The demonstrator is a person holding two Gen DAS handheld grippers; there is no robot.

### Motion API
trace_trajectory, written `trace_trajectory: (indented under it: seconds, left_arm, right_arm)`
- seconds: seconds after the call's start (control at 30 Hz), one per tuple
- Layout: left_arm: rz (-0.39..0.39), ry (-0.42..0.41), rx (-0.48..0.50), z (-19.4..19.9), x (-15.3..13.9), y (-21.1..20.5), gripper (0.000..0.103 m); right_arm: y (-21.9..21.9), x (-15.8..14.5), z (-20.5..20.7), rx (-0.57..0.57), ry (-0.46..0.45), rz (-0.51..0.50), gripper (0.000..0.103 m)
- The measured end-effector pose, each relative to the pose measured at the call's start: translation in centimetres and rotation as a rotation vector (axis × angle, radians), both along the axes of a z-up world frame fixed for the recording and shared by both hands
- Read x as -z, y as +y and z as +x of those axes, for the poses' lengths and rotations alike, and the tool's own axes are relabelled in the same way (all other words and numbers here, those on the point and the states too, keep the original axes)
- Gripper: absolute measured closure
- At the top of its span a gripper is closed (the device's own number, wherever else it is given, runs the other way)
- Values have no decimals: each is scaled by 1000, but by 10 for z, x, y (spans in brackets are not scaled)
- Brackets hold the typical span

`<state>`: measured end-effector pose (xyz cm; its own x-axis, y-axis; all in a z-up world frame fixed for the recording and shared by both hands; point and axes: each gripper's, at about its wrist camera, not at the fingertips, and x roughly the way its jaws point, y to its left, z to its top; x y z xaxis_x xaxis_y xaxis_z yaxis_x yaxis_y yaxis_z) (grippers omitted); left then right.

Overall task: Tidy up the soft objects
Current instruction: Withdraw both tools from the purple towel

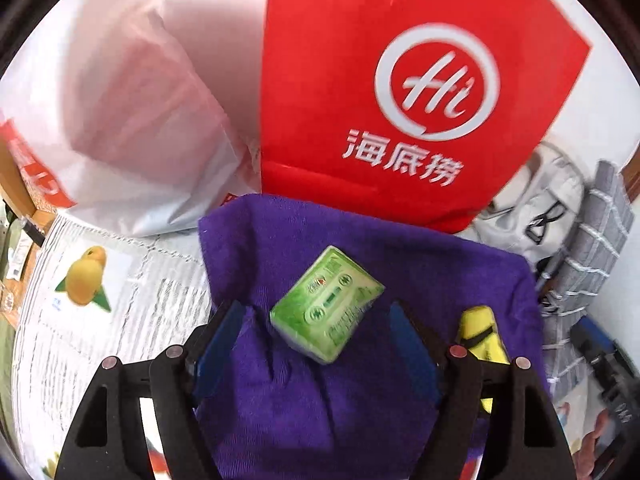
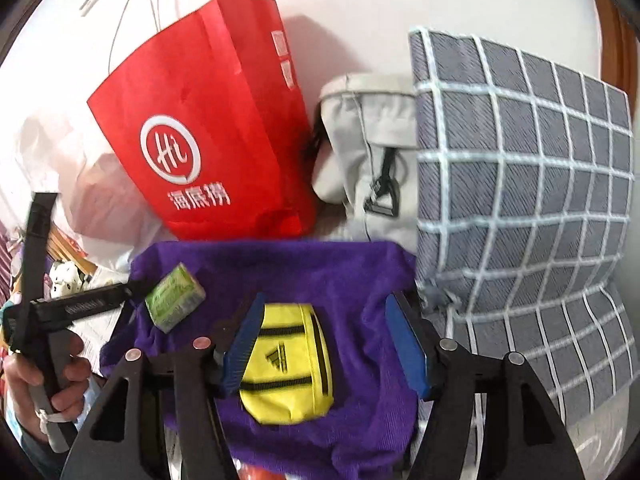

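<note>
A purple towel [image 1: 360,400] [image 2: 360,280] lies spread under both grippers. On it rests a green tissue pack [image 1: 326,308] [image 2: 174,300], just ahead of my left gripper [image 1: 314,310], whose blue pads stand wide open on either side without touching it. To its right lies a yellow zip pouch [image 1: 482,332] [image 2: 288,364] with black stripes and a logo. My right gripper [image 2: 327,300] is open around the pouch: the left pad sits at the pouch's edge and the right pad is well clear. A hand [image 2: 44,364] holds the left gripper's handle at the left of the right wrist view.
A red paper bag [image 1: 400,80] [image 2: 208,128] stands behind the towel, with a white plastic bag [image 1: 140,120] to its left. A light grey canvas bag [image 2: 368,160] and a grey checked pillow [image 2: 520,180] sit on the right. A printed sheet with a yellow fruit picture [image 1: 86,276] lies left.
</note>
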<state>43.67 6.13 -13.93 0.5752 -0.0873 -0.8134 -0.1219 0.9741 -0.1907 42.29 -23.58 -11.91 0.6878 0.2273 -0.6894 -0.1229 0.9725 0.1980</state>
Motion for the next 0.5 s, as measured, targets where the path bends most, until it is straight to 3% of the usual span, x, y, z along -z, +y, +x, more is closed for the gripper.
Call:
trace_trajectory:
  seconds: [0.07,0.2,0.27,0.5]
  left_arm:
    - [-18,2,14,-14,-6,2,28]
    - [-15,0,38,-50,-24,-2,28]
    - [-14,-1,52,-66,-28,-4,28]
    - [-18,33,92,-137,-29,-9,28]
  right_arm:
    - [0,-3,-10,7,31,-45,40]
    - [4,-17,-47,25,-3,-120,38]
    - [10,-19,-68,34,12,-197,21]
    - [14,-15,-128,12,80,-146,18]
